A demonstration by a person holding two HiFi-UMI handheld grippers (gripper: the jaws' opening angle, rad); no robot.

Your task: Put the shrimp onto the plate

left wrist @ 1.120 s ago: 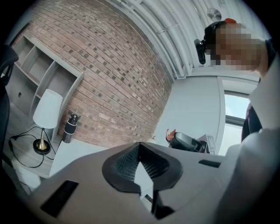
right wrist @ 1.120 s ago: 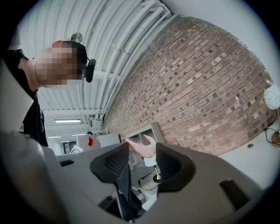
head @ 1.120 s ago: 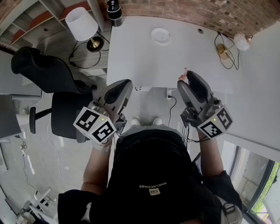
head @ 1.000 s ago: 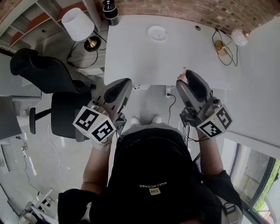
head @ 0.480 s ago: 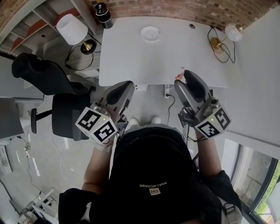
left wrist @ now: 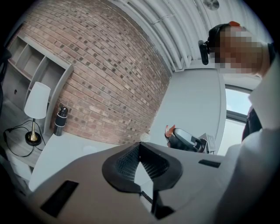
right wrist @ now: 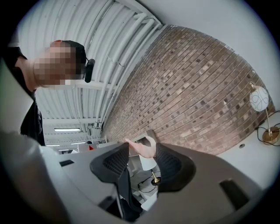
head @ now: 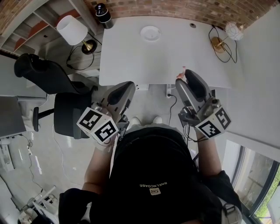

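A pale pink shrimp (right wrist: pixel 142 148) sits pinched between the dark pads of my right gripper (right wrist: pixel 142 152), which is shut on it. In the head view the shrimp (head: pixel 181 75) pokes out at the tips of the right gripper (head: pixel 183 78), over the near edge of the white table (head: pixel 131 61). A small round white plate (head: pixel 150 33) lies far off near the table's back edge. My left gripper (head: pixel 127 86) hangs short of the table's front edge, its jaws (left wrist: pixel 140 146) closed tip to tip with nothing in them. The left gripper view also catches the shrimp (left wrist: pixel 168 131).
A black bottle (head: pixel 103 12) stands at the table's back left corner. A white-shaded lamp (head: pixel 71 29) and a black office chair (head: pixel 48 74) are to the left. A gold lamp base (head: pixel 216 43) with cable sits at the back right. A brick wall runs behind.
The head view has shifted slightly, so the table and plate sit a little further left. Both grippers hold nearly the same places, and the shrimp stays in the right jaws.
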